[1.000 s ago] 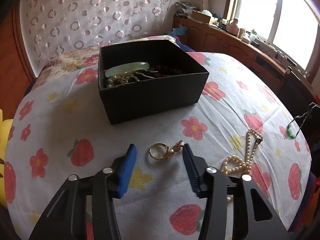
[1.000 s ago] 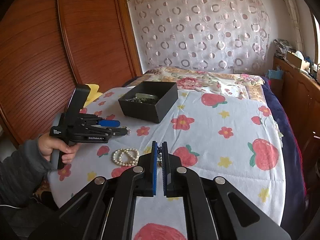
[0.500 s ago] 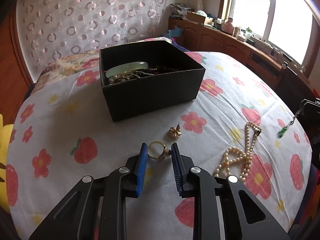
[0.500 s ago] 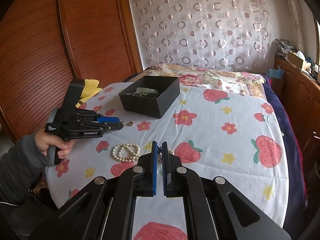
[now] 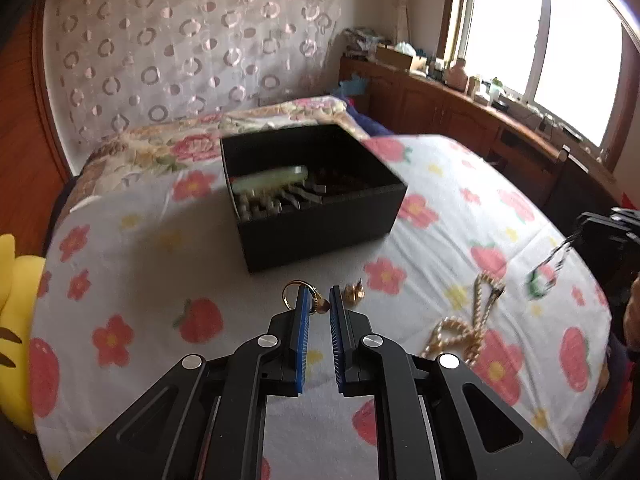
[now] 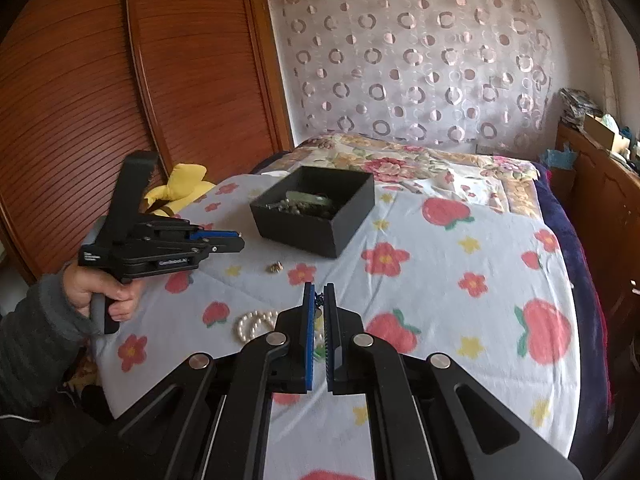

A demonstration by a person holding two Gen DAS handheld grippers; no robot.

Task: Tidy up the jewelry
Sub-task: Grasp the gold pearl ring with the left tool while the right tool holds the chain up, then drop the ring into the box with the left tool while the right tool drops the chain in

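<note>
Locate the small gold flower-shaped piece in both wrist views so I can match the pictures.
Left wrist view: the gold flower piece lies on the bedspread just right of the left gripper tips, in front of the black box.
Right wrist view: it lies left of centre, before the box.
Shared landmark: the black box.

Gold ring now pinched and off the cloth in left gripper, previously open.
</note>
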